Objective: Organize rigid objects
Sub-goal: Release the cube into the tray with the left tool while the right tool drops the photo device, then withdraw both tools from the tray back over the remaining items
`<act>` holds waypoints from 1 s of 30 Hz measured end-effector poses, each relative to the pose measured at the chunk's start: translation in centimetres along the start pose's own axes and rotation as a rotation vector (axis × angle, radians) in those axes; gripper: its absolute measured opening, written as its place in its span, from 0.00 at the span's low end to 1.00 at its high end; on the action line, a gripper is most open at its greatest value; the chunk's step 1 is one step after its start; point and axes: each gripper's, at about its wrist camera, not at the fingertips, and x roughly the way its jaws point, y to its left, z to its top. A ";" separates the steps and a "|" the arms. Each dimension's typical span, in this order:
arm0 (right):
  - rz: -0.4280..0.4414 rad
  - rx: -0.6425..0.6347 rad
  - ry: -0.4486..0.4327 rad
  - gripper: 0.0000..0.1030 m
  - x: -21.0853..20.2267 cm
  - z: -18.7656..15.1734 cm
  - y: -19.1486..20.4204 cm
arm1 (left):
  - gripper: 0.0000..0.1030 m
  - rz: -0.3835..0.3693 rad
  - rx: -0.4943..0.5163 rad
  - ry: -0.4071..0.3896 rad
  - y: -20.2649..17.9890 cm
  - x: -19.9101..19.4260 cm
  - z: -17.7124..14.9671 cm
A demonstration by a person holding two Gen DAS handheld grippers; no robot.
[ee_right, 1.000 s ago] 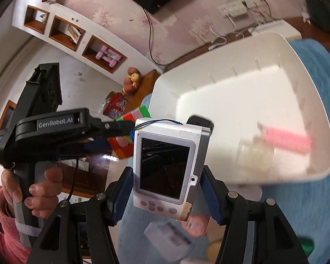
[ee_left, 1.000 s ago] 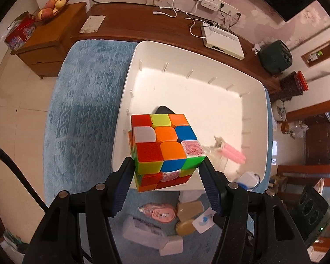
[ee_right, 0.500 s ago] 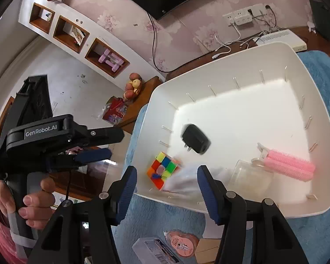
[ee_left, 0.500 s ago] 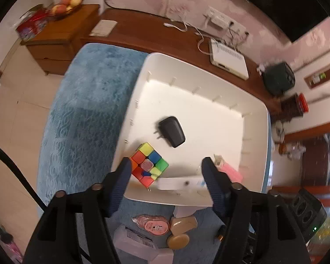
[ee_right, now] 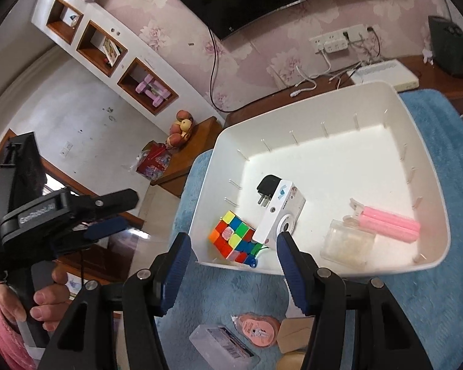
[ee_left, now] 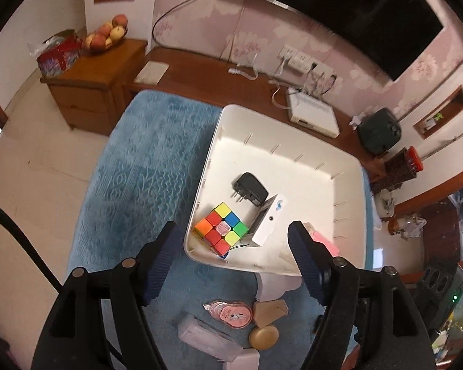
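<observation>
A white bin [ee_left: 348,166] [ee_right: 429,169] stands on a blue mat. In it lie a colourful puzzle cube [ee_left: 221,227] [ee_right: 234,238], a white toy camera [ee_left: 269,221] [ee_right: 279,215] leaning on its edge, a black plug adapter [ee_left: 250,185] [ee_right: 267,186], a pink hair clip [ee_right: 389,223] and a clear plastic box [ee_right: 347,242]. My left gripper [ee_left: 236,257] is open and empty, above the bin's near edge. My right gripper [ee_right: 231,265] is open and empty, also above the near edge. The left gripper also shows in the right wrist view [ee_right: 105,212].
On the mat in front of the bin lie a pink round item [ee_left: 231,313] [ee_right: 256,330], a clear case [ee_left: 208,340] [ee_right: 222,350], a tan piece [ee_left: 270,311] and a gold round piece [ee_left: 264,336]. A wooden bench with a white box [ee_left: 313,112] and cables runs behind.
The left gripper let go of the cube and the right let go of the camera; both lie in the bin. Both grippers have pulled back and up, open.
</observation>
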 end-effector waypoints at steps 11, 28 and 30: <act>-0.111 -0.090 -0.063 0.68 -3.5 -4.1 4.1 | 0.75 -0.084 0.015 0.007 3.2 -3.8 -3.4; -0.364 -0.163 -0.095 0.79 -8.1 -14.1 7.3 | 0.75 -0.091 0.189 0.115 5.3 -5.1 -9.8; -0.389 -0.198 -0.087 0.79 -8.5 -15.2 7.5 | 0.75 -0.077 0.214 0.124 5.0 -4.9 -10.6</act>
